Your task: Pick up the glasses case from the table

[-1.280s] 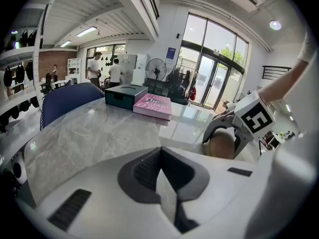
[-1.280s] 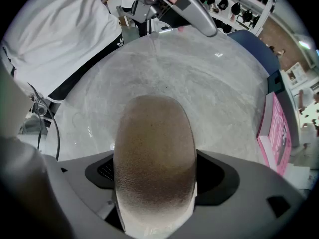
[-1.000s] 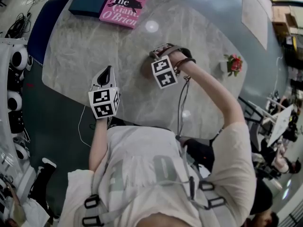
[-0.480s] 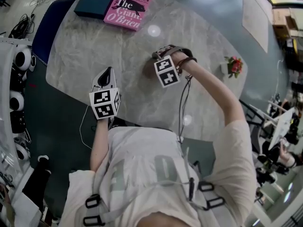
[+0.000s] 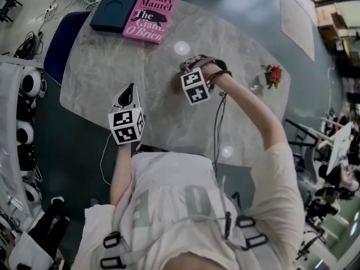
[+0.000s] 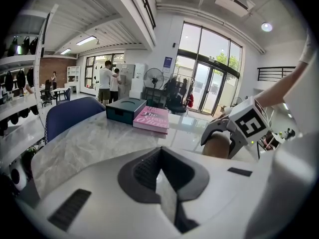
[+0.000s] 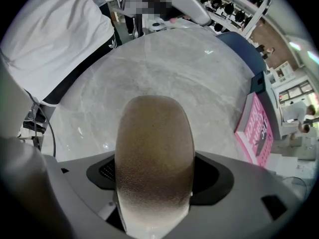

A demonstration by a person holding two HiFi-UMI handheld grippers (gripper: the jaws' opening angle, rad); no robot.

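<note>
Brown, grain-textured glasses case [image 7: 154, 158] sits between the jaws of the right gripper [image 5: 188, 66], which are closed on its two sides. The long body of the case runs forward over the grey marble bench [image 5: 112, 61].

Change from the earlier frames:
- In the head view the pink book [image 5: 149, 17] and the dark box [image 5: 115, 1] touching its left edge now lie lower in the picture, and the whole book cover is inside it.
- The marker cube of the right gripper keeps nearly the same place in the picture, and its hold on the case is unchanged.
- The left gripper [image 5: 130, 89] remains near the bench's near edge, well apart from the case.

View-specific information:
- The right gripper view alone shows the clamped case in full. In the head view the gripper and its cube cover most of it.
- The left gripper view shows its own jaws together with nothing between them. It also shows the case from the side, under the right gripper.
- No view shows whether the case is clear of the bench top.
- Only the head view shows the red flowers [image 5: 273, 72] at the bench's right edge and the blue chair [image 5: 56, 44] at its left.
</note>
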